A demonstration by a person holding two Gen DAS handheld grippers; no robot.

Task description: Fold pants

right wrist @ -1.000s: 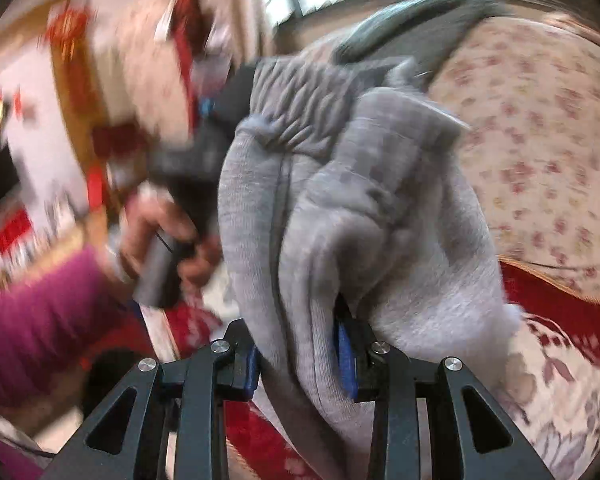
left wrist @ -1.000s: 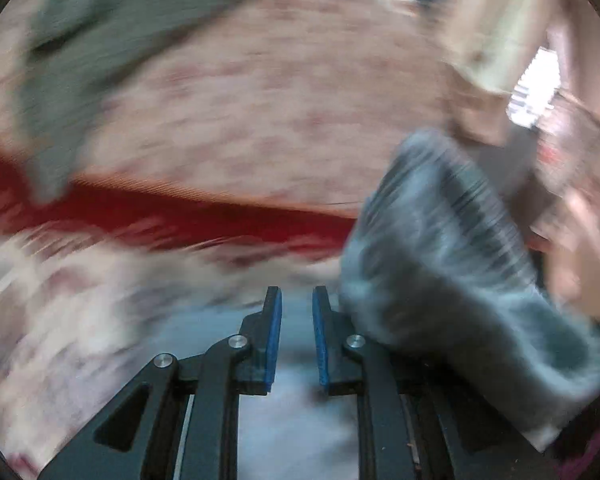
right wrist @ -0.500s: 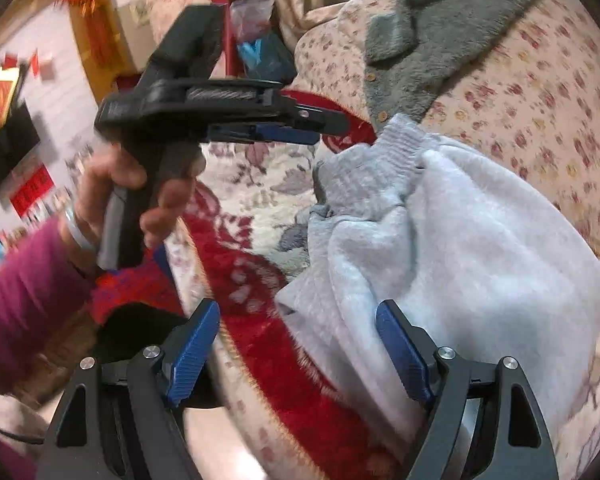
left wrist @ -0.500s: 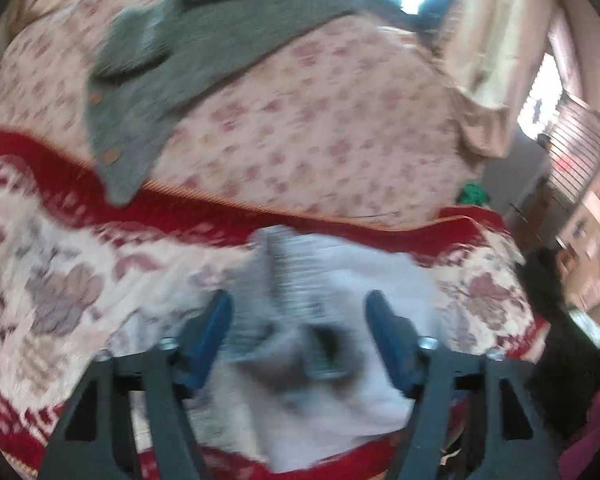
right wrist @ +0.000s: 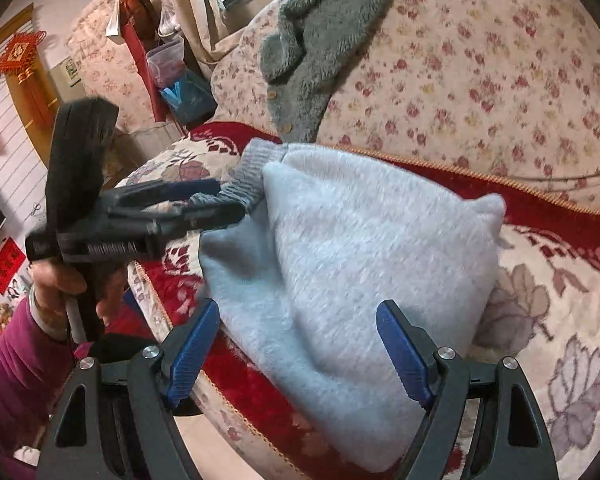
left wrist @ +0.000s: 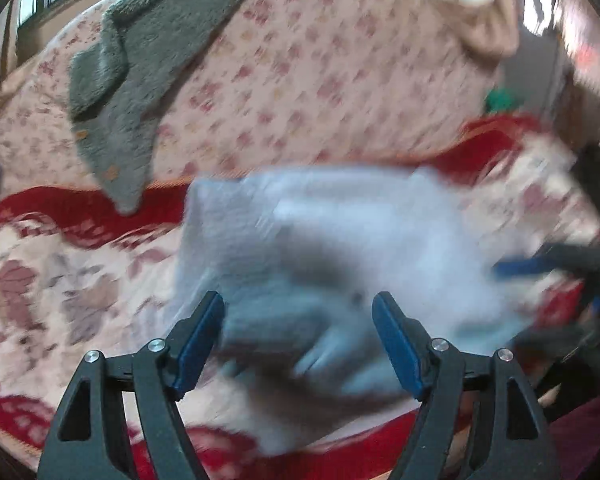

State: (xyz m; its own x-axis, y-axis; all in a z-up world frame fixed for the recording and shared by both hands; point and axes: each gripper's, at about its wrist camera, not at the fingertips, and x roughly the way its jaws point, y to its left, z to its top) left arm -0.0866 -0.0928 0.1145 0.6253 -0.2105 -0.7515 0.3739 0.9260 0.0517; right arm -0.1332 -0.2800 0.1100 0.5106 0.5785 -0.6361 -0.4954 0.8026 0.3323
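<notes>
The light grey fleece pants lie folded in a thick bundle on the sofa seat, ribbed waistband at the far left end. They show blurred in the left wrist view. My right gripper is open, its jaws wide apart above the bundle's near edge, holding nothing. My left gripper is open above the pants; in the right wrist view it hovers by the waistband, its fingers spread.
The sofa seat has a red and cream floral cover. A dark grey fuzzy cardigan hangs over the floral backrest. A red bag and plastic bins stand at the sofa's left end. The seat's front edge drops off below.
Both grippers have opened and let go of the pants, which now rest folded on the seat. The left gripper has moved close to the waistband.
</notes>
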